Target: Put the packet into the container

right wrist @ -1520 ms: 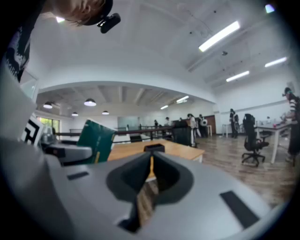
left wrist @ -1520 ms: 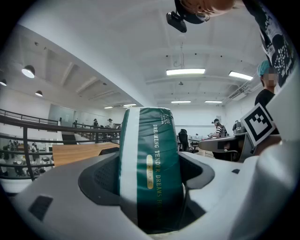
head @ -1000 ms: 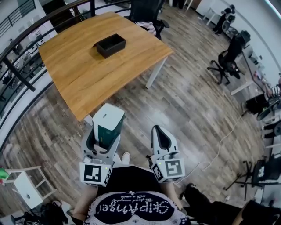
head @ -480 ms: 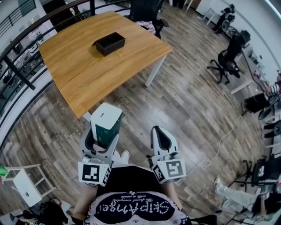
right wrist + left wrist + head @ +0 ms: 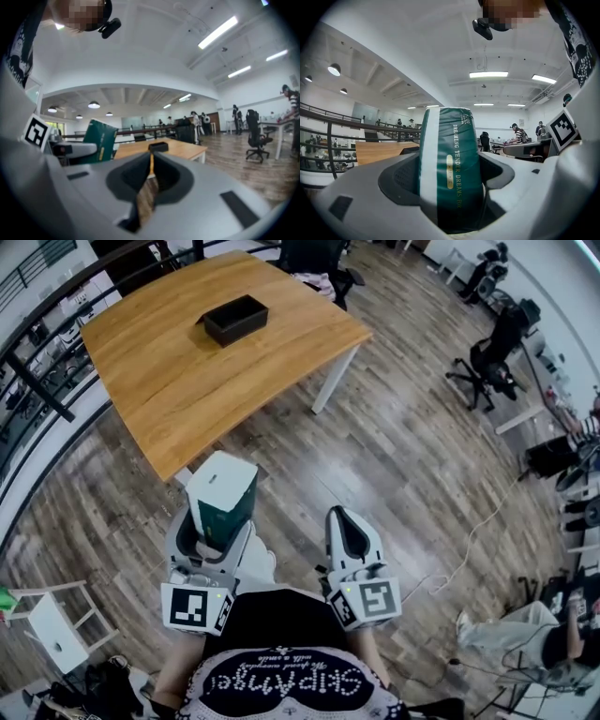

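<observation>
Grey left tongs (image 5: 215, 524), grey right tongs (image 5: 341, 519), marker cubes (image 5: 196, 607), black lettered shirt (image 5: 281, 657)

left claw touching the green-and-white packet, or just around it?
Touching. The left gripper view shows the left claw shut on the green-and-white packet, with both jaws pressed against its sides and no gap.
</observation>
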Demonstrator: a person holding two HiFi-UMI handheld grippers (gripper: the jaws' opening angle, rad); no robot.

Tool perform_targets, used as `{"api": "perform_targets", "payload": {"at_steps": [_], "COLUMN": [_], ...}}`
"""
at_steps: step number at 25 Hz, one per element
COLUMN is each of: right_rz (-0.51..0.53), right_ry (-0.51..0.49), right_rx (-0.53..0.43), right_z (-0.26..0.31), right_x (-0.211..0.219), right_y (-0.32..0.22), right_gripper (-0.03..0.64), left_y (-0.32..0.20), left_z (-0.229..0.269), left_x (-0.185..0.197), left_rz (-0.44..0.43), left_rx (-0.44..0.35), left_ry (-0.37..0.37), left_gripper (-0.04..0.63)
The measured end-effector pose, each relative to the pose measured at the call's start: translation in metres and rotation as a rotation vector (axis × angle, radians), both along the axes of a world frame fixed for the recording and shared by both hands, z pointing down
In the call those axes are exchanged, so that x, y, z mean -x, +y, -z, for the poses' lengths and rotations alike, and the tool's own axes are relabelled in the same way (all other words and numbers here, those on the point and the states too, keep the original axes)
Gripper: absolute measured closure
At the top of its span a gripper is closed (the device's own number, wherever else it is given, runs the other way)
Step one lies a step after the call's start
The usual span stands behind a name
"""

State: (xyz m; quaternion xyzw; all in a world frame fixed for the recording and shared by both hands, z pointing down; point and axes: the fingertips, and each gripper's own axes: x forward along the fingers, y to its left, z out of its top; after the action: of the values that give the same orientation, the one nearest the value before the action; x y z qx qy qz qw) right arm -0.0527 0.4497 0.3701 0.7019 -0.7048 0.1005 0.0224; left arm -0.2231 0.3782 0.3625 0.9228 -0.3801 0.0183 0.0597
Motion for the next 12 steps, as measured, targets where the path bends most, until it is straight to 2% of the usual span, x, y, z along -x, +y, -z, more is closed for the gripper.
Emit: {"api": "perform_targets", "payload": {"at_steps": [12], "right_rz": [-0.024], "right_ry": [-0.02], "right_rx": [0.021], "right_z": [-0.003], "right_x": [-0.027], "right_y": [-0.056], "right_gripper": [0.575], "left_y": [-0.063], "left_z": [-0.003], "left_x": [-0.022], "left_rz": [-0.003], "left_rx": [0.027], "left_ry": [0.005], "left_gripper": [0.221]}}
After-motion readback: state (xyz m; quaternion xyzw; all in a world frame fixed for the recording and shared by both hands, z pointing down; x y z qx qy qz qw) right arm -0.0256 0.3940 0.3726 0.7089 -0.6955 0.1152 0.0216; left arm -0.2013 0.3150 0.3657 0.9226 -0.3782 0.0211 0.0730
